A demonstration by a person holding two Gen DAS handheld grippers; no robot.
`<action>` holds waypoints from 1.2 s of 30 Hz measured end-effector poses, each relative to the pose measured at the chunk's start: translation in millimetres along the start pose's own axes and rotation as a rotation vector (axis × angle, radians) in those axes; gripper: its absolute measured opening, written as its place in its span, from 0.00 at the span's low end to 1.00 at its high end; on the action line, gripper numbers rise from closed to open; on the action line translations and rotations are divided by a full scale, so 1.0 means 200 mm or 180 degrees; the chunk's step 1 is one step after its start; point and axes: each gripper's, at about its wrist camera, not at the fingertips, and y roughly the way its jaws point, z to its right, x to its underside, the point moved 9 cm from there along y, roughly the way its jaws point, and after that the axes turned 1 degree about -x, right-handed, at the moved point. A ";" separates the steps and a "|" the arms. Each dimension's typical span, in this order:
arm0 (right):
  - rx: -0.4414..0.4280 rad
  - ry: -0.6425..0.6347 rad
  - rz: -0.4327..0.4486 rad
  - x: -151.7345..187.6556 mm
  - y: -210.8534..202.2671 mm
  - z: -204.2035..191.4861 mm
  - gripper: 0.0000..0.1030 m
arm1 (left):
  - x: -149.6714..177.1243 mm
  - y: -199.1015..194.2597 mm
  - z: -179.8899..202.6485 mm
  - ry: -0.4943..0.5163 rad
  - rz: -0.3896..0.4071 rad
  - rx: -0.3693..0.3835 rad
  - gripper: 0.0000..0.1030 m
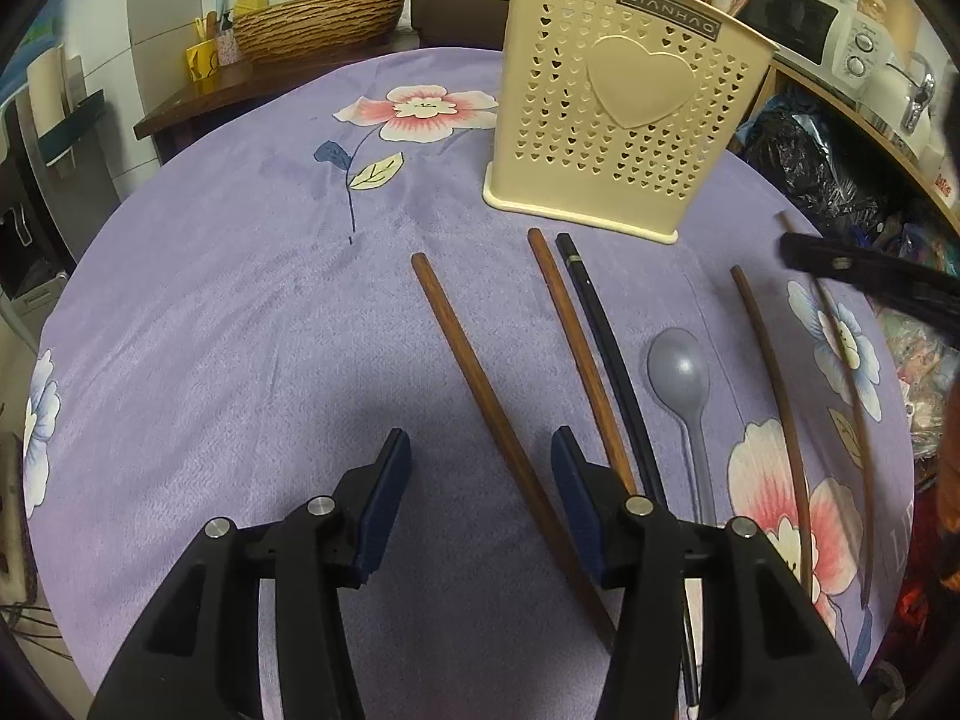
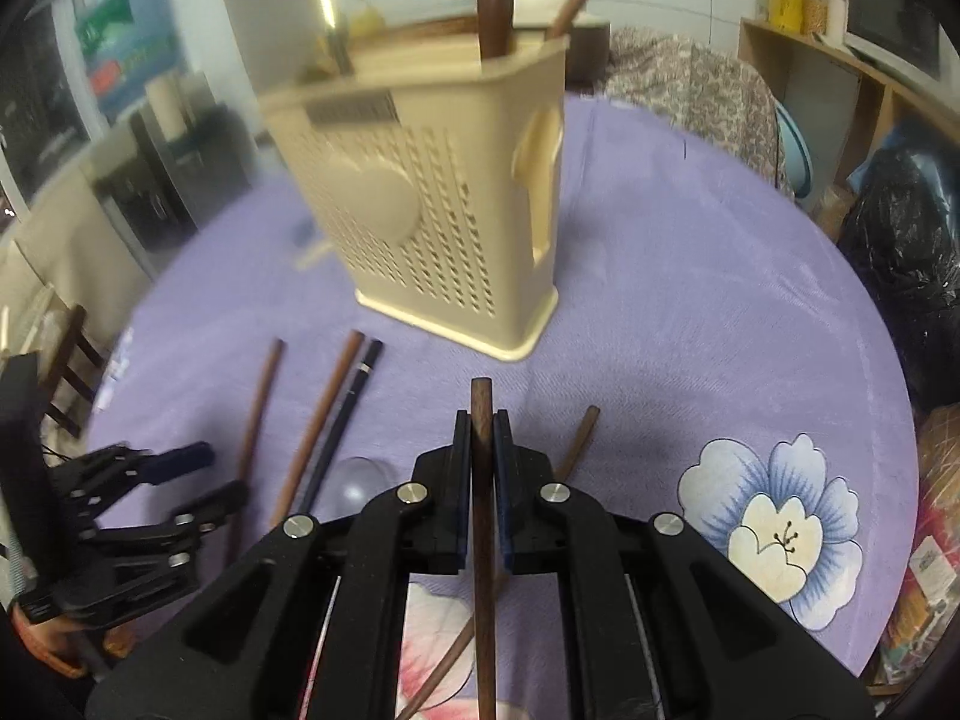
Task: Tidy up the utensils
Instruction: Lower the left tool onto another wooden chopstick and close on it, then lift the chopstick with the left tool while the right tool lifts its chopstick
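Note:
A cream perforated utensil holder (image 1: pixel 624 120) stands on the purple floral tablecloth (image 1: pixel 240 312); in the right wrist view the holder (image 2: pixel 432 204) has a few utensils standing in it. My left gripper (image 1: pixel 480 456) is open and empty, low over the cloth, with a brown chopstick (image 1: pixel 480 384) lying between its fingers. Beside it lie another brown chopstick (image 1: pixel 576 348), a black chopstick (image 1: pixel 606 348), a grey spoon (image 1: pixel 681 372) and two more brown chopsticks (image 1: pixel 774 384). My right gripper (image 2: pixel 480 420) is shut on a dark brown chopstick (image 2: pixel 482 480), held above the cloth in front of the holder.
A wicker basket (image 1: pixel 318 21) and yellow containers sit on a wooden counter beyond the table. A microwave (image 1: pixel 798 18) and shelves with bags stand at the right. My left gripper also shows in the right wrist view (image 2: pixel 204 474), at the left.

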 end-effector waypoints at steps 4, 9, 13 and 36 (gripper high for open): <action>-0.0072 0.0031 0.0327 -0.03 -0.20 -0.05 0.08 | -0.06 0.04 0.00 0.0046 -0.0053 -0.0049 0.48; -0.0082 -0.0014 0.0610 -0.06 -0.40 -0.10 0.08 | -0.13 0.09 0.01 0.0141 -0.0133 -0.0090 0.48; -0.0052 -0.0072 0.0709 -0.06 -0.48 -0.12 0.08 | -0.18 0.13 0.00 0.0147 -0.0224 -0.0104 0.48; -0.0092 -0.0110 0.0773 -0.08 -0.49 -0.18 0.08 | -0.26 0.18 0.01 0.0189 -0.0197 -0.0343 0.13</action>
